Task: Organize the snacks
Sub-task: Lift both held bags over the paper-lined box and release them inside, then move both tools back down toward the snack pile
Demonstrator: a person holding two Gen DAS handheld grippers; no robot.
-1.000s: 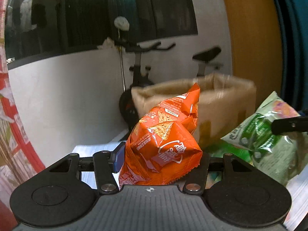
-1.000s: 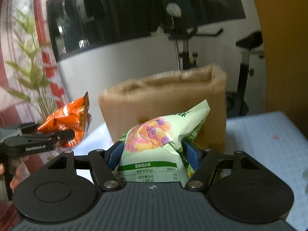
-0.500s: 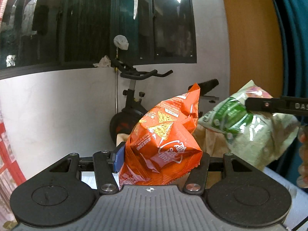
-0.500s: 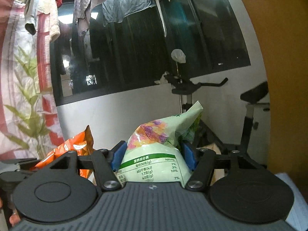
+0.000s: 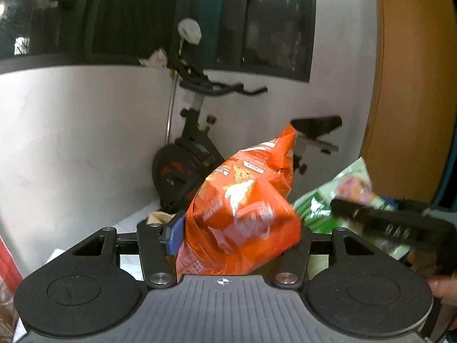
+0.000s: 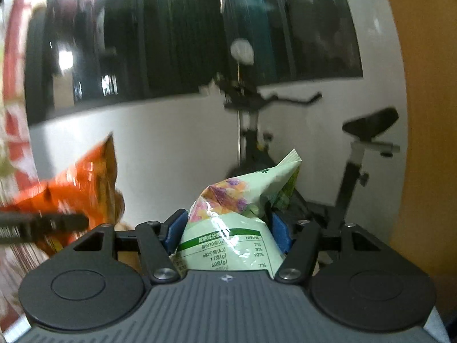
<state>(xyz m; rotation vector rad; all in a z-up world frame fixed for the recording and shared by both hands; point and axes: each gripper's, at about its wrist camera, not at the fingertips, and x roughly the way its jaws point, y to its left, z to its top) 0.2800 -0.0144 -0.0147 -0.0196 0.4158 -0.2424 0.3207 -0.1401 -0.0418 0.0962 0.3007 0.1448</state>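
My left gripper (image 5: pixel 237 237) is shut on an orange chip bag (image 5: pixel 242 214) and holds it up in the air. My right gripper (image 6: pixel 228 231) is shut on a pale green snack bag (image 6: pixel 240 220) with a nutrition label facing the camera. In the left wrist view the green bag (image 5: pixel 337 197) shows at the right, close beside the orange one. In the right wrist view the orange bag (image 6: pixel 82 188) shows blurred at the left. A sliver of the brown paper bag's rim (image 5: pixel 158 216) shows just below the left gripper; most of it is hidden.
A black exercise bike (image 5: pixel 194 148) stands against the white wall (image 5: pixel 71 148) behind, also in the right wrist view (image 6: pixel 285 143). Dark windows (image 6: pixel 185 37) run above. An orange panel (image 5: pixel 408 85) is at the right. A white table surface (image 5: pixel 128 223) lies below.
Both grippers rose with their bags above the brown paper bag, which dropped almost out of view. The two bags have come closer together, and the views now tilt slightly down again.
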